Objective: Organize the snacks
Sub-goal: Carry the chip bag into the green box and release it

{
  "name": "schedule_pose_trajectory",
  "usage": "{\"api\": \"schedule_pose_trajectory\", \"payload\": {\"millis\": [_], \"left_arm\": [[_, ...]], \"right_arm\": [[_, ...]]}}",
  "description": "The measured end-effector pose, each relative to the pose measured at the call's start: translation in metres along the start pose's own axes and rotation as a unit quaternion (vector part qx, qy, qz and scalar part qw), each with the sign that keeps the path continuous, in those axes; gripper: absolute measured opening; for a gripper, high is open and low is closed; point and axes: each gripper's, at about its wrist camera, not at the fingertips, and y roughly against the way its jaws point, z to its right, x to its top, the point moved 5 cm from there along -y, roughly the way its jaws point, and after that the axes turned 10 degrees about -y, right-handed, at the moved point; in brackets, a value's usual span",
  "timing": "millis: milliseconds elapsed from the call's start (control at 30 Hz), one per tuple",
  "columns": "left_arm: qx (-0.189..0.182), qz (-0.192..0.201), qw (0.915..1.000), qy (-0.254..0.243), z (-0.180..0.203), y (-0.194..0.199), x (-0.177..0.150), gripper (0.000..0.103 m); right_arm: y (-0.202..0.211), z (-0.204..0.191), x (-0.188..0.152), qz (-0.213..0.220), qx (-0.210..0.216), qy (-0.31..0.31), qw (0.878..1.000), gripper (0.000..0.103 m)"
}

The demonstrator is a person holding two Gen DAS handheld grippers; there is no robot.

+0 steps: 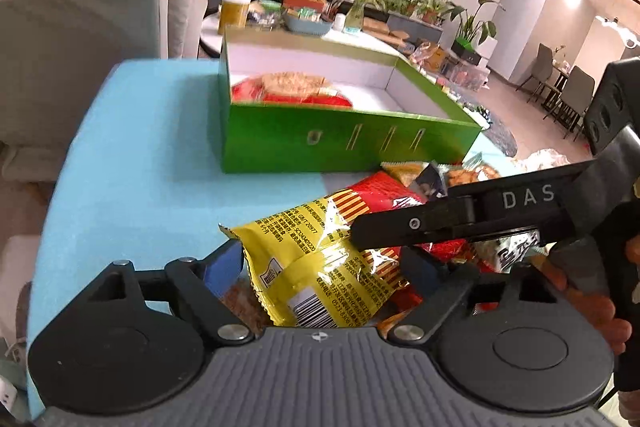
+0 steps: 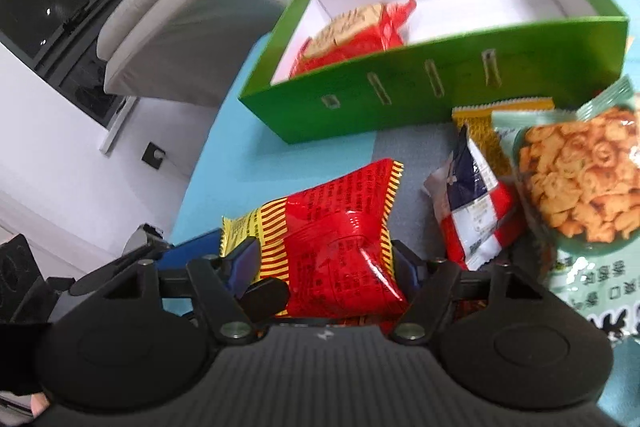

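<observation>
A red and yellow snack bag [image 1: 304, 247] lies across both grippers in front of the green box [image 1: 344, 147]. In the left wrist view my left gripper [image 1: 320, 263] is shut on the bag's yellow barcode end, blue pads against its sides. A finger of my right gripper [image 1: 400, 223] crosses over the bag from the right. In the right wrist view my right gripper [image 2: 324, 259] is shut on the bag's crumpled red part [image 2: 332, 219]. The green box [image 2: 440, 87] has a white inside and holds one red packet [image 2: 352, 35] at its left end.
More snacks lie right of the held bag: a red, white and blue packet [image 2: 476, 211], a pale green cracker bag [image 2: 580, 187] and a yellow pack [image 2: 480, 119]. The light blue tabletop [image 1: 140, 167] ends at the left, with a grey sofa [image 1: 80, 7] beyond it.
</observation>
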Motion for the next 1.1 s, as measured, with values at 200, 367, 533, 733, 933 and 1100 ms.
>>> {"api": "schedule_pose_trajectory", "payload": {"millis": [200, 367, 533, 733, 933, 1100], "left_arm": [[-0.001, 0.032, 0.9994, -0.015, 0.010, 0.016, 0.020, 0.083], [0.002, 0.061, 0.9972, -0.044, 0.024, 0.024, 0.047, 0.083], [0.007, 0.087, 0.9929, -0.081, 0.040, 0.023, 0.078, 0.083], [-0.007, 0.100, 0.9897, -0.102, 0.054, 0.001, 0.112, 0.083], [-0.020, 0.095, 0.9891, -0.110, 0.059, -0.035, 0.135, 0.083], [-0.020, 0.079, 0.9895, -0.120, 0.060, -0.065, 0.141, 0.083]], "right_arm": [[0.030, -0.011, 0.006, 0.045, 0.010, 0.013, 0.999, 0.050], [0.057, -0.016, 0.019, 0.087, 0.018, 0.009, 0.996, 0.050], [0.074, -0.019, 0.041, 0.128, 0.022, 0.004, 0.992, 0.050], [0.087, -0.008, 0.071, 0.176, 0.022, -0.014, 0.984, 0.050], [0.083, 0.013, 0.099, 0.200, 0.021, -0.041, 0.979, 0.050], [0.068, 0.034, 0.115, 0.200, 0.021, -0.064, 0.978, 0.050]]}}
